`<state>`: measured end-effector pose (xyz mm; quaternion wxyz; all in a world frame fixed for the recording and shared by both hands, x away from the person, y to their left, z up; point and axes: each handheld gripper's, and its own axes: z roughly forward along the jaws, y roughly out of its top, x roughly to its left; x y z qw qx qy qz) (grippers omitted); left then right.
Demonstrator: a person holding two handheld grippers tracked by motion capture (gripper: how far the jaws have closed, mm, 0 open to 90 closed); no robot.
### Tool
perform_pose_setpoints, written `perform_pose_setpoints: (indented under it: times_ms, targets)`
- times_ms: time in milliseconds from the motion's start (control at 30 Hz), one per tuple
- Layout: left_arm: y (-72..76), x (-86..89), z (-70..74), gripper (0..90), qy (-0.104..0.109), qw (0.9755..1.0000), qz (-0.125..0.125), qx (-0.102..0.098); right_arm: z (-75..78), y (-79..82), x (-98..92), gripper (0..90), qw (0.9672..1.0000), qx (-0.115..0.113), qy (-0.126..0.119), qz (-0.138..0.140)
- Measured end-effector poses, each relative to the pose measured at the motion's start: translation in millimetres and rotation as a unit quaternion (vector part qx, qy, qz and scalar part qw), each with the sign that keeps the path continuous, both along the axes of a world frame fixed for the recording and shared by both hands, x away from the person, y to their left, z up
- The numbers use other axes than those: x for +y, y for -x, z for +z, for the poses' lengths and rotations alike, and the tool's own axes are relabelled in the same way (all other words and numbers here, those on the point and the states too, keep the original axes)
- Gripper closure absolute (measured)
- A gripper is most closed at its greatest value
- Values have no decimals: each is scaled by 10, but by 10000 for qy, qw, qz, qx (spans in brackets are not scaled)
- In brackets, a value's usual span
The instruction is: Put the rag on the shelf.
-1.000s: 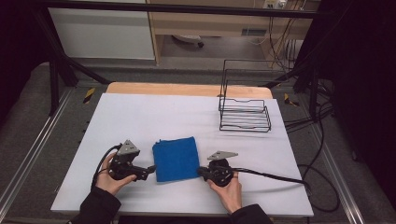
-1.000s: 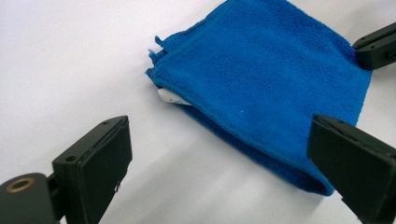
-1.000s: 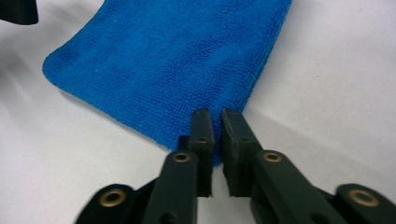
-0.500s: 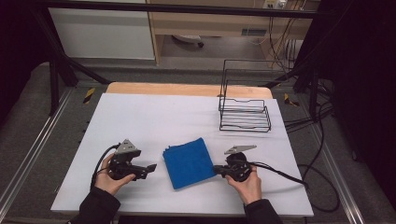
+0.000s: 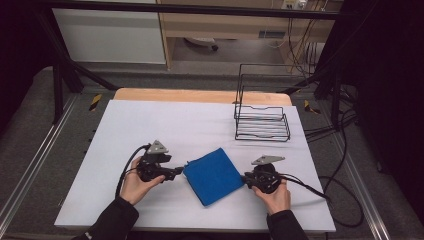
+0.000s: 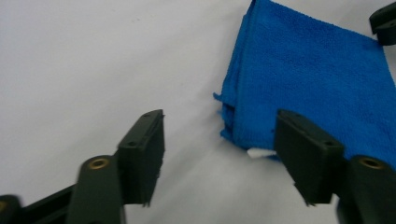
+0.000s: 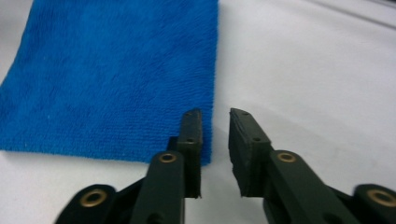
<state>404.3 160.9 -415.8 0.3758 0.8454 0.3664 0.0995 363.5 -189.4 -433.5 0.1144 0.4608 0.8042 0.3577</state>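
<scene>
**Folded blue cloth lies flat between two grippers, gripped by neither**

A folded blue terry cloth (image 5: 212,175) is seen lying flat on the white table cover (image 5: 200,125), turned like a diamond, well apart from the black wire rack (image 5: 261,122) that stands beyond it near the far right edge.

The left gripper (image 5: 175,172) is held just beside the cloth's left corner. Its jaws have just been closing but are seen standing apart; in the left gripper view (image 6: 231,140) the cloth's layered corner (image 6: 299,79) is placed just ahead of the gap, toward one finger (image 6: 306,149), and is not pressed by either pad.

The right gripper (image 5: 246,179) is held at the cloth's right corner. Its jaws have just been opening, and a narrow gap is shown in the right gripper view (image 7: 215,140). The cloth's edge (image 7: 112,79) is overlapped by one finger (image 7: 191,140), while bare table lies in the gap.
</scene>
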Motion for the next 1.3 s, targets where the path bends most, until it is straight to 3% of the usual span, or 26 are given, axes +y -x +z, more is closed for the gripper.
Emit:
perform_pose_setpoints:
  times_ms: [100,167,233,400,533,567,667,833,933,1067,1100,1133,1200,1267,1300]
  targets:
    - [-87,-101,-76,479,-63,9999,-36,146,-37,35,-35,617,9997,-29,-178,-191]
    - [-118,-148,-131,530,-138,9997,-97,190,-63,47,-17,616,9997,11,-143,-189]
    - [-129,-160,-170,583,-260,9993,-177,214,-93,51,15,634,9995,57,-178,-252]
    - [-136,-171,-235,695,-295,9984,-339,343,-137,55,52,685,9991,159,-181,-339]
    - [-116,-194,-265,736,-288,9984,-364,324,-158,70,86,762,9983,301,-320,-389]
    - [-116,-194,-265,753,-282,9984,-366,338,-156,58,90,795,9972,431,-413,-451]
    - [-114,-197,-266,802,-226,9980,-430,412,-152,39,85,849,9965,536,-474,-431]
    - [-80,-198,-235,855,-200,9978,-409,490,-47,-28,20,880,9958,560,-612,-381]
    - [6,-168,-196,856,35,9971,-433,620,70,-71,-58,881,9965,434,-625,-338]
    - [247,-213,-152,855,251,9960,-445,733,157,-199,-109,880,9988,360,-283,-174]
    - [310,-244,-153,855,263,9963,-404,718,157,-199,-109,880,9988,360,-283,-174]
    - [373,-275,-156,853,243,9966,-371,692,175,-281,-80,879,9996,271,-6,-4]
    - [497,-336,-184,852,201,9974,-275,630,178,-376,-33,877,9997,151,136,140]
    - [599,-378,-217,850,172,9978,-203,606,174,-423,-3,876,9996,59,183,207]
    - [640,-391,-228,848,258,9975,-127,642,168,-468,30,875,9995,22,187,247]
